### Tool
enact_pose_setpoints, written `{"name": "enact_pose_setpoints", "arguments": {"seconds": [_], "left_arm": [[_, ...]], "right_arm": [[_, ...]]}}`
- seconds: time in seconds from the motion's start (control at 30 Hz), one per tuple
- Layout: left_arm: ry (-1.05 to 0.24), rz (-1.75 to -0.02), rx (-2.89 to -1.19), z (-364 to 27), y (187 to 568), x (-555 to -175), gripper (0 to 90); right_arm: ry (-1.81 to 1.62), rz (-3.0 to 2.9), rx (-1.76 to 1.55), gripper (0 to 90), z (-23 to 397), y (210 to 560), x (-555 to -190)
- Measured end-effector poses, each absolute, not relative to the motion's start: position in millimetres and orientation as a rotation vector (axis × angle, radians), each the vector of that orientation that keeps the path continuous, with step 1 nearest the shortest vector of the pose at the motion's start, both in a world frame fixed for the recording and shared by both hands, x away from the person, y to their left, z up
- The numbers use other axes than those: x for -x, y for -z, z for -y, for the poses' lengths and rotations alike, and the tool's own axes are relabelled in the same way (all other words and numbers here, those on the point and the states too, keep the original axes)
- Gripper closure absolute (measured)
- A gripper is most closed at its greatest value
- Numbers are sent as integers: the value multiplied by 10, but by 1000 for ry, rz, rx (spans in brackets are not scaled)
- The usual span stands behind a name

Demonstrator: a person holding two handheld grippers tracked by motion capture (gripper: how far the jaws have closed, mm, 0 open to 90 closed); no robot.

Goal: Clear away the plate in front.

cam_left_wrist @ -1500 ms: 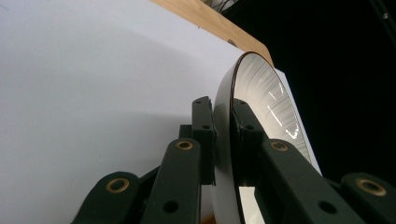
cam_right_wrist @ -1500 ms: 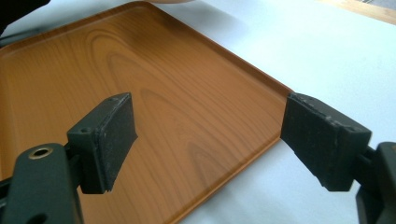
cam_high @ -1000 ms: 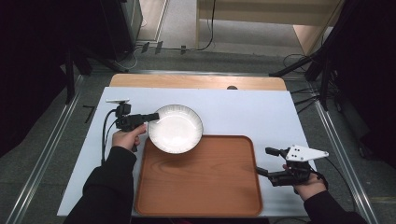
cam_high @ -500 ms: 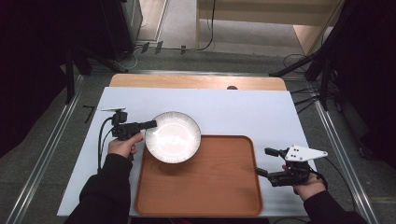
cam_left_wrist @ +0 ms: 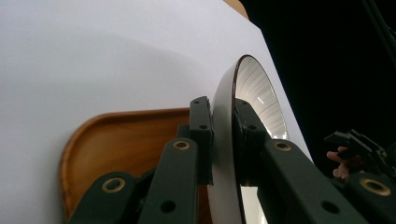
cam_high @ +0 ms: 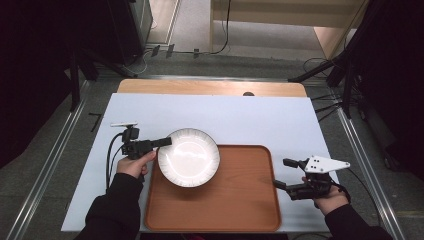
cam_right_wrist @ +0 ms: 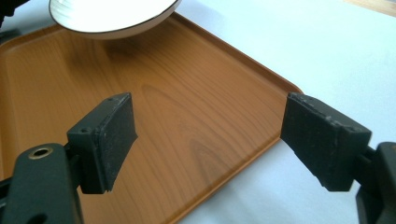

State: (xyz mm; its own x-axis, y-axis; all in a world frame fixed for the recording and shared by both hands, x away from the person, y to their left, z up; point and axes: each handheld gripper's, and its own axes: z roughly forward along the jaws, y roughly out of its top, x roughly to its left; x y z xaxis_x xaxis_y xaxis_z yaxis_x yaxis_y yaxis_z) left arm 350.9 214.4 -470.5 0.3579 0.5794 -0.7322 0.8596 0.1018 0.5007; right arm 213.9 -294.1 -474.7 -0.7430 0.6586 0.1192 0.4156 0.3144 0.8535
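Gripping the rim of the one white plate (cam_high: 188,157), the left gripper (cam_high: 161,142) pokes in level from left of centre, plate glossy with a dark edge, overlapping the single wooden tray (cam_high: 235,200). Lower right, the right gripper (cam_high: 283,173) sits wide open with nothing between its pads.

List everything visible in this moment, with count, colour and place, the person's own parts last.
plate: one, white with ribbed rim, held over the tray's far left corner
tray: one, brown wood-grain, on the near middle of the table
table: one, white top with a wooden strip at the far edge
left gripper: one, black, shut on the plate's rim
right gripper: one, black with grey plate, jaws open, at the tray's right edge
forearms: two, dark sleeves, from the near edge
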Motion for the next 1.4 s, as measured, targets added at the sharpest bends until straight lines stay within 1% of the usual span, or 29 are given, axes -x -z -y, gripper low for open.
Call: {"name": "enact_pose_setpoints", "arguments": {"seconds": [0.7,1.23,1.4], "left_arm": [[375,-1275,-1679,-1764,4800,-3398,808],[393,-1260,-1726,-1624,4869,-3353,800],[335,-1253,-1779,-1574,4863,-3336,821]], "right_arm": [[-1403,-2335,-975,185,2930,4753,-2140],[-1400,-2338,-975,185,2930,4754,-2142],[-1400,-2340,-979,185,2928,4755,-2141]]}}
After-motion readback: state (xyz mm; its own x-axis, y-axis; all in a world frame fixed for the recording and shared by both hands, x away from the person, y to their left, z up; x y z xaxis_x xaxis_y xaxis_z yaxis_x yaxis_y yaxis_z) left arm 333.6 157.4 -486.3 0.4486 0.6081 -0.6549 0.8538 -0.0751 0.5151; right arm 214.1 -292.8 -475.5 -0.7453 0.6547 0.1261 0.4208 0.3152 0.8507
